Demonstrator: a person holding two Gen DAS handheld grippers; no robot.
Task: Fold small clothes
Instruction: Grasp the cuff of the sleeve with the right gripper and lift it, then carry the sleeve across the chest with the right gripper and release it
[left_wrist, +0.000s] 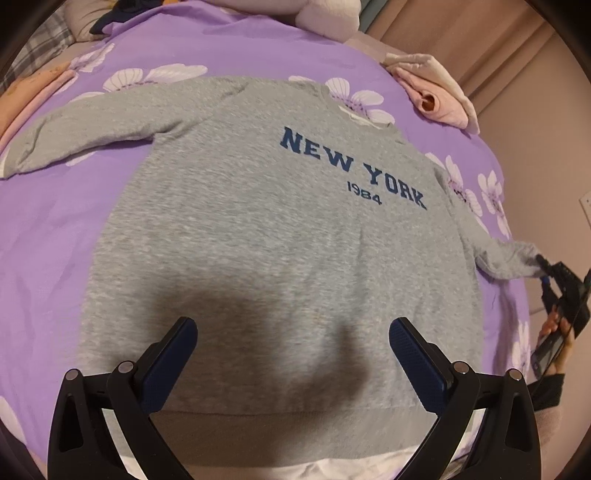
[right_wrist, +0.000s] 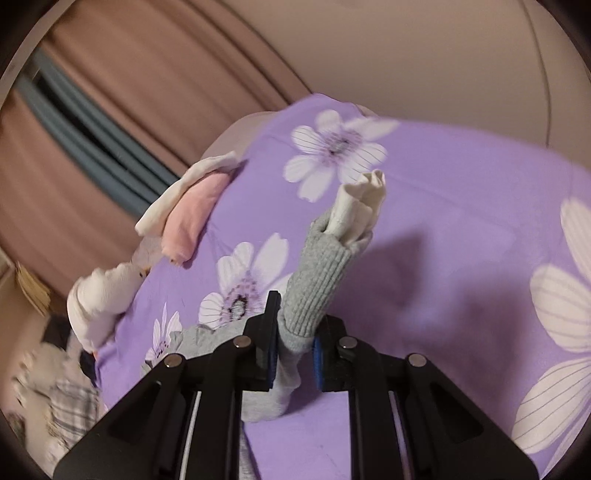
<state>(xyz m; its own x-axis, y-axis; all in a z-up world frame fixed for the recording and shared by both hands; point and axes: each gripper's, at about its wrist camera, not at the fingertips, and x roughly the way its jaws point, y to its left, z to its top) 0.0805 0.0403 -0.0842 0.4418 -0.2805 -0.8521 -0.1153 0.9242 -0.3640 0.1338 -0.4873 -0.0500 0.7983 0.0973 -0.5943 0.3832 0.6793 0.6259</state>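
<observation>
A grey sweatshirt (left_wrist: 258, 221) with "NEW YORK 1984" in blue lies flat, front up, on the purple flowered bedspread (left_wrist: 55, 240). Its left sleeve is spread out at the far left. My left gripper (left_wrist: 293, 326) hangs open above the lower body of the sweatshirt, near the hem, with nothing between its fingers. My right gripper (right_wrist: 299, 332) is shut on the ribbed grey cuff (right_wrist: 314, 273) of the right sleeve and holds it raised off the bed. A white inner cuff (right_wrist: 362, 199) sticks out of the grey one. In the left wrist view the right gripper (left_wrist: 542, 263) grips that sleeve end at the far right.
A folded pink and white garment (left_wrist: 436, 96) (right_wrist: 188, 218) lies at the bed's far right corner. Pillows and dark clothes (left_wrist: 328, 14) lie at the head of the bed. A person's hand (left_wrist: 557, 332) holds the right gripper. Curtains (right_wrist: 110, 92) hang beyond the bed edge.
</observation>
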